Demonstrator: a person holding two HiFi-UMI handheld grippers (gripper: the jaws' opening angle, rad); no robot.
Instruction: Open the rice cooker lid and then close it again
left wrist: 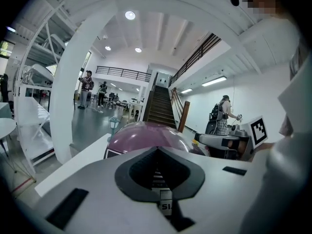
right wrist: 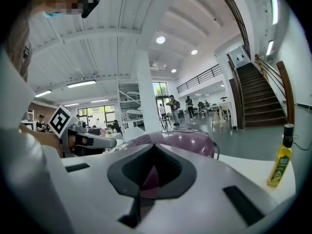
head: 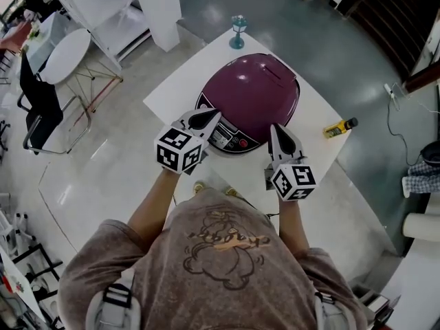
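A purple rice cooker (head: 254, 91) with its domed lid down stands on the white table (head: 180, 81), its control panel (head: 227, 139) facing me. My left gripper (head: 212, 113) hovers at the cooker's front left, tips over the panel's edge, jaws together and empty. My right gripper (head: 273, 128) sits at the front right, tips close to the cooker's base, also shut with nothing in it. In the left gripper view the purple lid (left wrist: 146, 133) rises just beyond the shut left gripper (left wrist: 157, 149). In the right gripper view the cooker (right wrist: 192, 140) lies just past the right gripper (right wrist: 155, 146).
A yellow bottle (head: 339, 127) lies near the table's right edge and shows at the right of the right gripper view (right wrist: 279, 165). A teal stemmed glass (head: 238, 31) stands at the table's far corner. A round white table (head: 65, 53) and a white pillar (head: 159, 9) are off to the left.
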